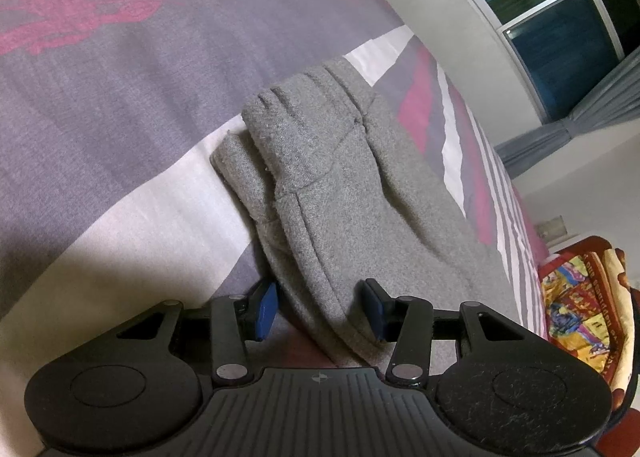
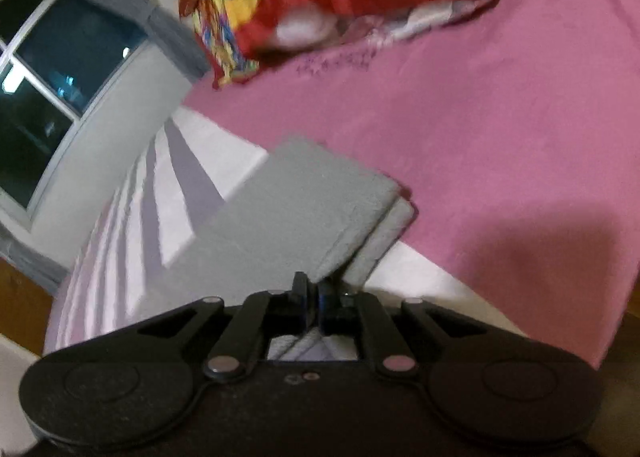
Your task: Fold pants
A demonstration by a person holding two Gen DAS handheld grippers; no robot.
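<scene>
Striped bedspread (image 1: 120,105) carries your grey pants (image 1: 332,185): your left gripper (image 1: 320,309) fingers stand apart around the fabric, your right gripper (image 2: 314,303) fingers clamp an edge.

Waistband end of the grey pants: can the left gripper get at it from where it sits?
Probably yes. The left gripper is open astride the pants, and the waistband lies straight ahead on the bedspread with nothing between.
</scene>
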